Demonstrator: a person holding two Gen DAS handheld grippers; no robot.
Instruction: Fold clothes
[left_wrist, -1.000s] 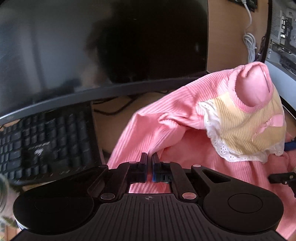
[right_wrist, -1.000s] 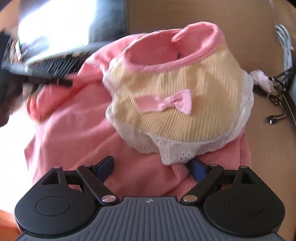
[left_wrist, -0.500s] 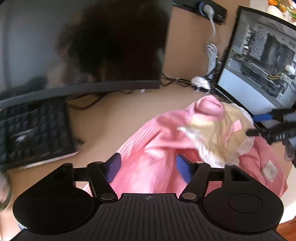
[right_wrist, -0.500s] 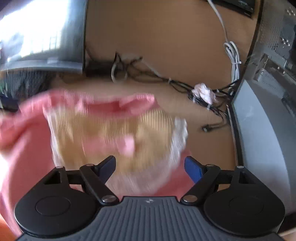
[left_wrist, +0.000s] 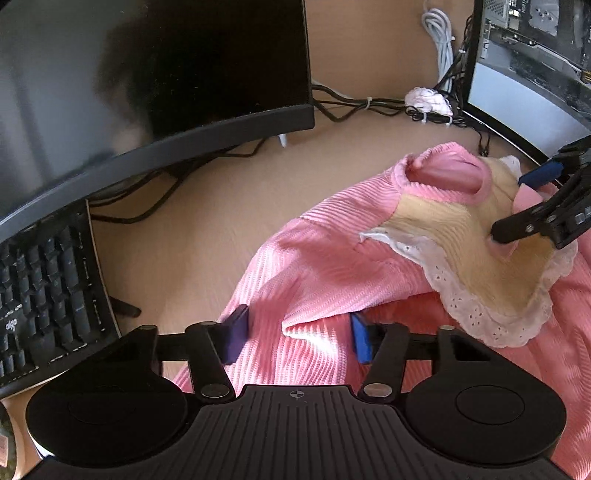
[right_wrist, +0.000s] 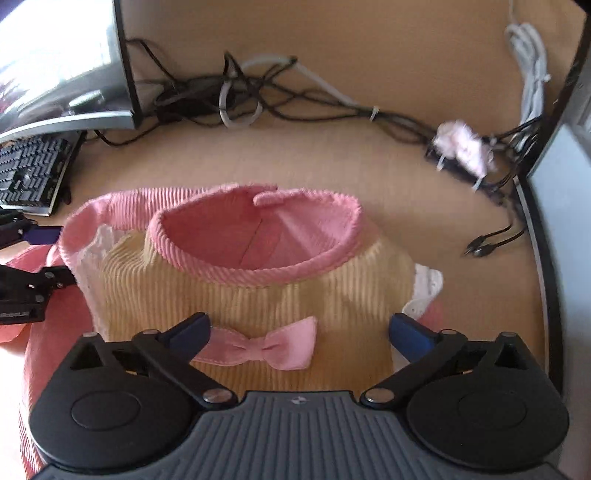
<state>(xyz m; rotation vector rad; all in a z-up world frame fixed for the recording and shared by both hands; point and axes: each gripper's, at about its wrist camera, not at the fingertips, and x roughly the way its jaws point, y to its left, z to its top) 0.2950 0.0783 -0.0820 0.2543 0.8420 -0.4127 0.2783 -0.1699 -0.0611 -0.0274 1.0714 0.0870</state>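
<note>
A tan worktop (left_wrist: 207, 221) carries a monitor (left_wrist: 147, 74), a keyboard (left_wrist: 44, 295) and a pink garment (left_wrist: 325, 280) near its front edge. The left gripper (left_wrist: 297, 338) is closing, pink cloth between its fingers. The right gripper (right_wrist: 299, 334) is opening over the yellow bib panel (right_wrist: 258, 299), gripping nothing.

Both wrist views look steeply down, close above the tabletop (left_wrist: 207, 236), sharing the pink garment (right_wrist: 258, 295) from opposite sides.
</note>
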